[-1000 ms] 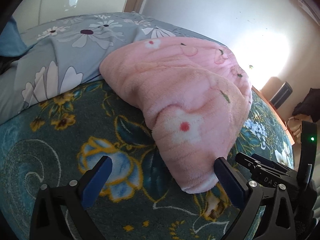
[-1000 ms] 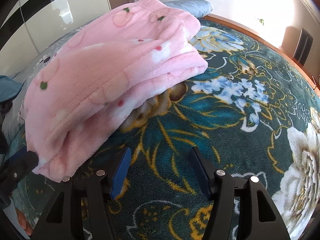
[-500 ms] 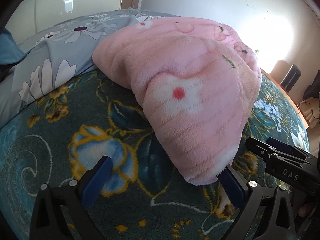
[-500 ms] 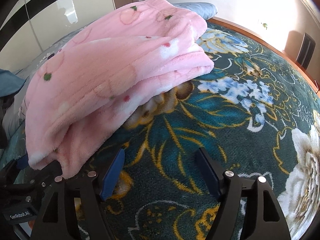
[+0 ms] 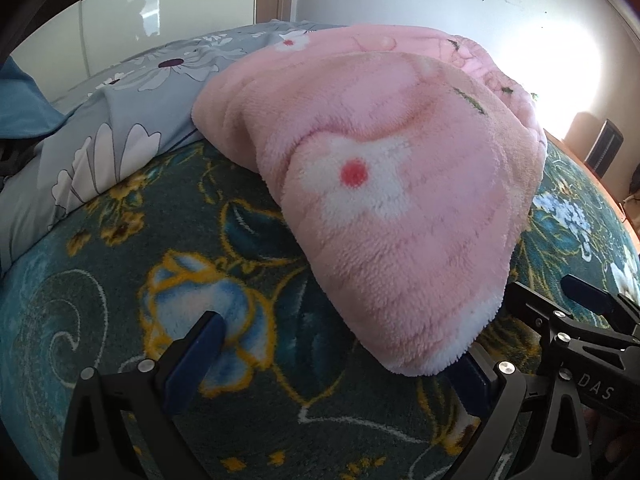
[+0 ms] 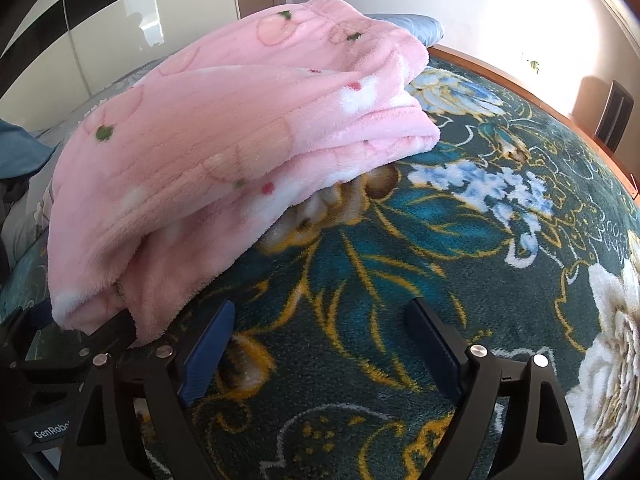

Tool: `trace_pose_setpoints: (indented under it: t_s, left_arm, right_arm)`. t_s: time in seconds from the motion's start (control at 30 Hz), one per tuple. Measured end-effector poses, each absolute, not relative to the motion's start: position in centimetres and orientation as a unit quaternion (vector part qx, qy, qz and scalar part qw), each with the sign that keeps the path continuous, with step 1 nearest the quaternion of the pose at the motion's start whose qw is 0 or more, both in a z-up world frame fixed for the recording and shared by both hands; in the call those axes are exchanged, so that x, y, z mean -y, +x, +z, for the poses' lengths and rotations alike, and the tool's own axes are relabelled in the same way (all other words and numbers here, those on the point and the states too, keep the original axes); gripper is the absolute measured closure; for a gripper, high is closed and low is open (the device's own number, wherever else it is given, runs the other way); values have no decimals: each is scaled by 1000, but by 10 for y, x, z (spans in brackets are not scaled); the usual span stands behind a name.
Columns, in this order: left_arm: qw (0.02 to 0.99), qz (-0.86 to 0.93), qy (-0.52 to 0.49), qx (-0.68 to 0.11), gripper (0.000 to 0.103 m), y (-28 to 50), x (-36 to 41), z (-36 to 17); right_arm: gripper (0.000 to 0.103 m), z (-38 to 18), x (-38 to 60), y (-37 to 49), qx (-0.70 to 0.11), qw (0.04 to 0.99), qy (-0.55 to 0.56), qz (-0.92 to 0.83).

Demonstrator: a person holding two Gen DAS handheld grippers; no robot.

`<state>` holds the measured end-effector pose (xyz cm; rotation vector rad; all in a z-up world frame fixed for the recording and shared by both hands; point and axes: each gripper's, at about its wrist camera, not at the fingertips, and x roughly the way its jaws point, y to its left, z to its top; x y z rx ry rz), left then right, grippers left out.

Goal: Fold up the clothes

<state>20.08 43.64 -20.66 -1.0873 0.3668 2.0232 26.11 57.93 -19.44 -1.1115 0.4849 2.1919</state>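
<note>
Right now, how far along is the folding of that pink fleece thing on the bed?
Mostly done, it seems: the pink fleece garment already lies doubled in stacked layers on the floral blanket. Nothing is in hand: the left gripper is open with the garment's near corner reaching between its fingers, and the right gripper is open over bare blanket beside it. Possibly left: one more fold or squaring the uneven edges.

Both wrist views low, close over the bed, sharing the pink garment (image 5: 392, 200) (image 6: 224, 140)

"DAS" on the right gripper (image 5: 592, 380); "GenRobo", cut off, on the left gripper (image 6: 52, 434).
</note>
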Motion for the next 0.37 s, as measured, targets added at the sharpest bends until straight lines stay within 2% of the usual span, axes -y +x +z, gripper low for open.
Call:
trace_pose_setpoints:
  t_s: [0.37]
  left_arm:
    - [397,804,-420,-141,0,205,-441,-208]
  right_arm:
    - [14,-196,-575,265,-183,314,-411,836]
